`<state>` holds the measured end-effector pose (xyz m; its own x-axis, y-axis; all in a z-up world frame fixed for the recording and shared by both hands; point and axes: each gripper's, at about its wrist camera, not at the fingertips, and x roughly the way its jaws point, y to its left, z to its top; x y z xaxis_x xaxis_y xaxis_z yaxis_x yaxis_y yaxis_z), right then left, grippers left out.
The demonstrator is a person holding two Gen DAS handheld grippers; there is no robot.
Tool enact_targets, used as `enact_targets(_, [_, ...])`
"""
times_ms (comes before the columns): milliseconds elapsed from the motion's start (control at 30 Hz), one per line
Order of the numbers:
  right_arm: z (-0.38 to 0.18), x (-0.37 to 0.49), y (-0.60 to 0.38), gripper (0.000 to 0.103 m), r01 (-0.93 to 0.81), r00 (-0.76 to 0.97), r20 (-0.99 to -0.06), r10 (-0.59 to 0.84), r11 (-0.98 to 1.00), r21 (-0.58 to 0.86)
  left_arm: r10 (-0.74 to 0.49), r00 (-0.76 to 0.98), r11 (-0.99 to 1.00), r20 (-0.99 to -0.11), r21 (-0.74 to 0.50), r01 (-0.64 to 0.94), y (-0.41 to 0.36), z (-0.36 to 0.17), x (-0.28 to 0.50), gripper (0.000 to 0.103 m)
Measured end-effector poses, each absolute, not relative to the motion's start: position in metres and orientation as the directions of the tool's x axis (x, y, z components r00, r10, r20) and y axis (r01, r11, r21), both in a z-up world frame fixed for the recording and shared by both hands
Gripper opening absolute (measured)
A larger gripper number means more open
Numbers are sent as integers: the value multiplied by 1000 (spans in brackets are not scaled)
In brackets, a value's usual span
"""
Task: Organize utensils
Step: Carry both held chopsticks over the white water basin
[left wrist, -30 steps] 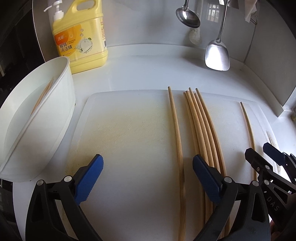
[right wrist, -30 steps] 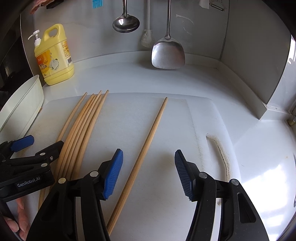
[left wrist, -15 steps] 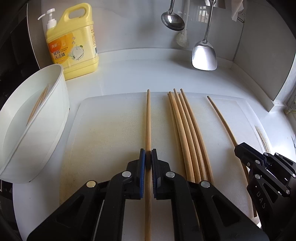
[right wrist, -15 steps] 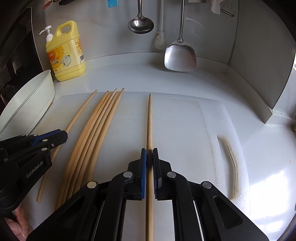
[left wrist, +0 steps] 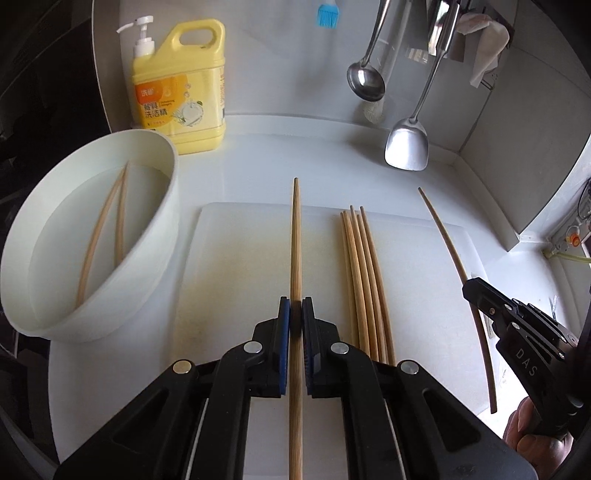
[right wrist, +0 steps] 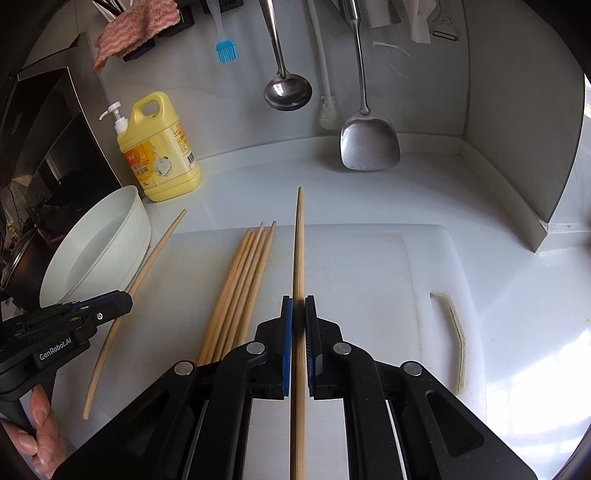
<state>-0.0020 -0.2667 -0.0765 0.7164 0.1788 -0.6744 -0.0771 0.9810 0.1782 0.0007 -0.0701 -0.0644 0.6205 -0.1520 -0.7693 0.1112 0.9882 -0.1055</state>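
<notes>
My left gripper (left wrist: 295, 314) is shut on one wooden chopstick (left wrist: 295, 236), held raised above the white cutting board (left wrist: 229, 266) and pointing away. My right gripper (right wrist: 298, 314) is shut on another chopstick (right wrist: 298, 240), also lifted off the cutting board (right wrist: 369, 277). Each gripper shows in the other's view: the right gripper (left wrist: 468, 290) with its chopstick (left wrist: 452, 247), the left gripper (right wrist: 125, 300) with its chopstick (right wrist: 147, 269). A bundle of several chopsticks (left wrist: 364, 280) (right wrist: 243, 284) lies on the board between them. Left of the board, two chopsticks (left wrist: 107, 221) lie in a white bowl (left wrist: 162, 229) (right wrist: 138, 229).
A yellow detergent bottle (left wrist: 181, 96) stands behind the bowl. On the back wall hang a ladle (left wrist: 365, 81), a metal spatula (left wrist: 406, 147) and a blue brush (left wrist: 327, 16). A grey side wall (right wrist: 524, 147) closes the counter on the right. A person's hand (right wrist: 40, 439) holds the left gripper's handle.
Both grippers went from open around a chopstick to shut on it, then rose. Each chopstick has come up off the board with its gripper, and more of the back wall shows.
</notes>
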Motion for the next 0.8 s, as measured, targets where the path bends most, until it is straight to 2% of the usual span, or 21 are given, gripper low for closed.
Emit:
enact_targets(300, [-10, 6, -199, 6, -241, 711, -635, 302, 953, 184, -65, 689, 991, -721, -127, -40, 18, 1, -18, 7])
enact_targets(533, [14, 35, -103, 6, -323, 696, -606, 386, 921, 217, -20, 714, 992, -700, -101, -70, 104, 26, 7, 7])
enact_targets(633, [15, 55, -58, 6, -347, 676, -613, 409, 911, 224, -4, 726, 994, -688, -79, -70, 135, 30, 25, 7])
enact_targets(800, [2, 85, -5, 6, -334, 650, -633, 421, 906, 259, -34, 683, 995, -730, -87, -43, 176, 8, 61, 7])
